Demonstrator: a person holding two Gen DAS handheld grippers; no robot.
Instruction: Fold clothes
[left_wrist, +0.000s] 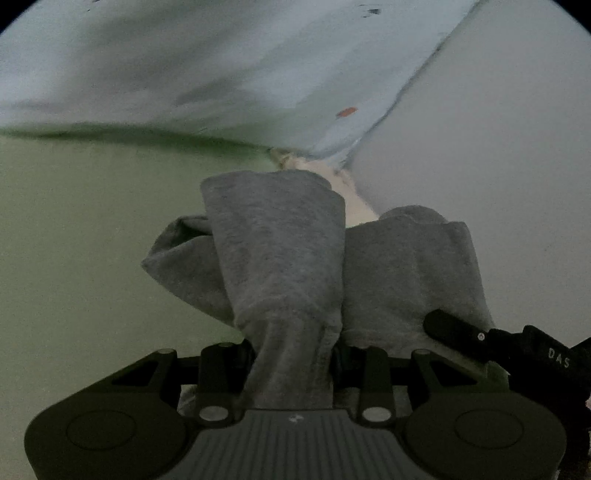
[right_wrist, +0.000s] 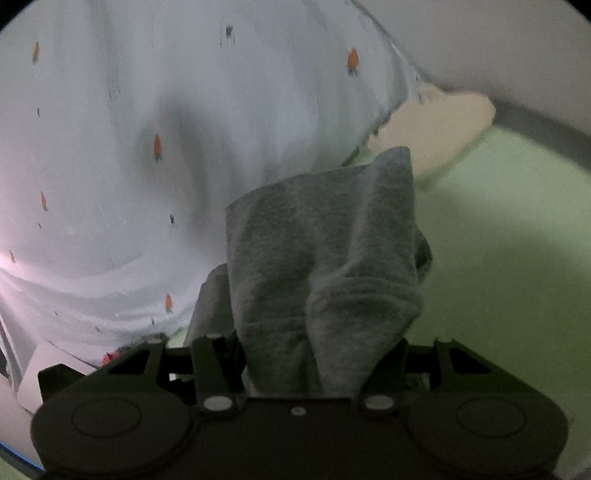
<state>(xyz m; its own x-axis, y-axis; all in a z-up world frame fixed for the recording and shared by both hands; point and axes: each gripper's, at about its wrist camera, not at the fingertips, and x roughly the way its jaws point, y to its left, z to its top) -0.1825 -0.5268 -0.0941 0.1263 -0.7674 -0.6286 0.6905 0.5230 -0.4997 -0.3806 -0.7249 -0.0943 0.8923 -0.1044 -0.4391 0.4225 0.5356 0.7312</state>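
A grey knit garment (left_wrist: 280, 251) bunches up out of my left gripper (left_wrist: 293, 354), which is shut on it; the cloth hides the fingertips. In the right wrist view the same grey garment (right_wrist: 321, 251) rises from my right gripper (right_wrist: 314, 365), also shut on it, fingers hidden by the folds. Both hold the cloth above a pale green sheet (left_wrist: 92, 240). The right gripper's body (left_wrist: 517, 347) shows at the lower right of the left wrist view, touching the garment.
A light blue quilt with small orange marks (right_wrist: 147, 147) lies bunched behind the garment and also shows in the left wrist view (left_wrist: 221, 66). A cream pillow or cloth (right_wrist: 443, 125) sits at the green sheet's (right_wrist: 498, 258) far edge. A pale wall (left_wrist: 498, 129) stands to the right.
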